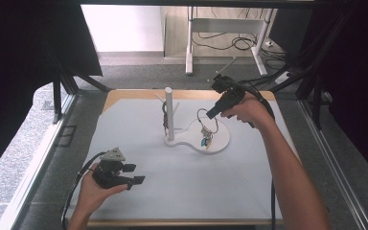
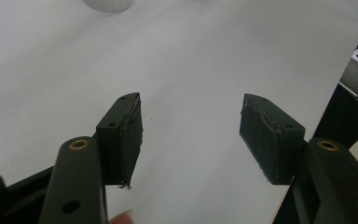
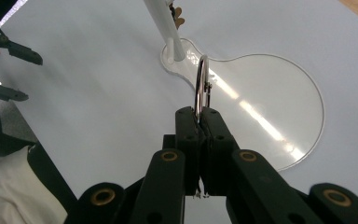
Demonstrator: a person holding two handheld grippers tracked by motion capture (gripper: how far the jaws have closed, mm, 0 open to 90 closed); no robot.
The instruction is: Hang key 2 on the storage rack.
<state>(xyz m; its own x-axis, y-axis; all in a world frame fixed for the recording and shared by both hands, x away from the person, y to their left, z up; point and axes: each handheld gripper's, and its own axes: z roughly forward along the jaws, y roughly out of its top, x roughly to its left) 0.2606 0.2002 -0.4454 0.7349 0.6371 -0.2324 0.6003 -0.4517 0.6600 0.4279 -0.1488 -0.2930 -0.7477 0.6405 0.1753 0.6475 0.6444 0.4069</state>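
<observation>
A white stand has an upright post [image 1: 169,110] [image 3: 164,28] with small pegs and a flat rounded base [image 1: 223,139] [image 3: 270,107]. My right gripper [image 1: 210,115] [image 3: 200,116] hovers over that base, shut on a metal key ring [image 1: 200,114] [image 3: 202,79]. Several keys [image 1: 205,139] hang from the ring down to the base. Another dark item [image 1: 165,119] hangs on the post. My left gripper [image 1: 135,174] [image 2: 191,126] rests low at the front left of the table, open, with nothing between its jaws.
A pale mat [image 1: 182,177] covers the wooden table [image 1: 124,94]. Black frame bars [image 1: 60,96] stand at the left and right edges. The left gripper's jaws [image 3: 9,46] show far off in the right gripper view. The stand's base edge [image 2: 108,4] shows in the left gripper view.
</observation>
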